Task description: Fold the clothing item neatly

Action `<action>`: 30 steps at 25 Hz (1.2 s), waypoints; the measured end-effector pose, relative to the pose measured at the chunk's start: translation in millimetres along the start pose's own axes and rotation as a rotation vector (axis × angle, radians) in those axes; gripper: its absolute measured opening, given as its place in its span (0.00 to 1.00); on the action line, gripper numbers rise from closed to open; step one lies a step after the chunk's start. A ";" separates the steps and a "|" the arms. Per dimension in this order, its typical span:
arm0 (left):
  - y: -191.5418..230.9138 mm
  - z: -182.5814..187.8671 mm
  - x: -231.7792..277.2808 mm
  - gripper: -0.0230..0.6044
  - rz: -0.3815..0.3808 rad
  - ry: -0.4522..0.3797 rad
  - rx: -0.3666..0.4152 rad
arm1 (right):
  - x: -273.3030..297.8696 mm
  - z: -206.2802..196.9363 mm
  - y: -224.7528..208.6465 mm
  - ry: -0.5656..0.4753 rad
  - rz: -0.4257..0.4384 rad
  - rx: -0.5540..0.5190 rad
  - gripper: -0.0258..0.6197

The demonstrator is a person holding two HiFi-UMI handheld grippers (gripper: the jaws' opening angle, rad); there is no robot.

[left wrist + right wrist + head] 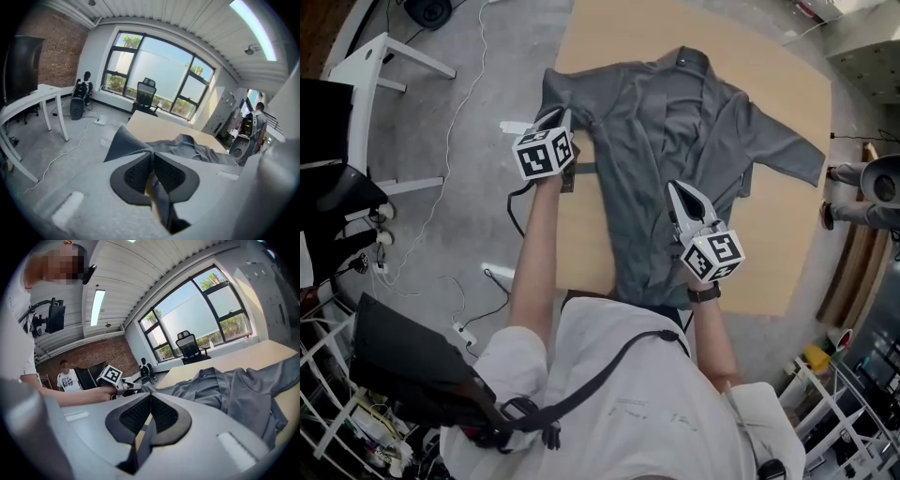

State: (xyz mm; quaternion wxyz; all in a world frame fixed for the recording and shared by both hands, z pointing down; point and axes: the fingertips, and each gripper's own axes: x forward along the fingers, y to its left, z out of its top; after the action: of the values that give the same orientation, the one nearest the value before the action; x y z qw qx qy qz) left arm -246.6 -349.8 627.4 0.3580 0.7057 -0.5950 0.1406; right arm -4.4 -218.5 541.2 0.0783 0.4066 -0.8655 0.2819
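A grey shirt (675, 141) lies spread on the light wooden table (591, 225), collar at the far end and one sleeve stretched out to the right. At the shirt's left shoulder edge, my left gripper (563, 114) is shut on the cloth. In the left gripper view a fold of the grey shirt (197, 150) runs into the left gripper (151, 157), pinched between its pads. Over the shirt's lower middle, my right gripper (675, 187) is shut on the cloth too. The right gripper view shows the shirt (234, 390) lying beyond the right gripper (150, 401), whose pads clamp a strip of it.
A white table (384, 56) stands on the grey floor to the left, with cables (459, 103) trailing past it. An office chair (146, 93) stands beyond the table's far end. A seated person (69, 378) is in the background.
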 end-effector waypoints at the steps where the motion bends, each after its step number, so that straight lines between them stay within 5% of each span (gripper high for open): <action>1: -22.8 5.3 -0.8 0.08 -0.034 -0.006 0.033 | -6.2 2.5 -4.6 -0.013 -0.012 0.009 0.05; 8: -174.4 -12.5 26.0 0.08 -0.259 0.074 0.244 | -58.6 9.9 -40.6 -0.083 -0.132 0.049 0.05; 13: -229.3 -71.8 66.6 0.09 -0.304 0.206 0.309 | -98.2 5.7 -68.5 -0.118 -0.218 0.083 0.05; 21: -236.1 -142.7 106.7 0.13 -0.314 0.362 0.280 | -124.1 -7.3 -89.3 -0.129 -0.280 0.117 0.05; 27: -226.3 -117.9 77.6 0.22 -0.316 0.301 0.293 | -92.8 -6.9 -80.6 -0.103 -0.215 0.103 0.06; 30: -200.7 -92.5 46.8 0.23 -0.299 0.234 0.251 | -56.3 4.9 -66.5 -0.051 -0.127 0.007 0.06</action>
State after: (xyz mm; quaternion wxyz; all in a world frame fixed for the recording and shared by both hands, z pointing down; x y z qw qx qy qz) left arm -25.0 -315.1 654.0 0.3511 0.8037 -0.4162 0.2400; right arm 82.8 -217.9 544.9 0.0725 0.4679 -0.8387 0.2692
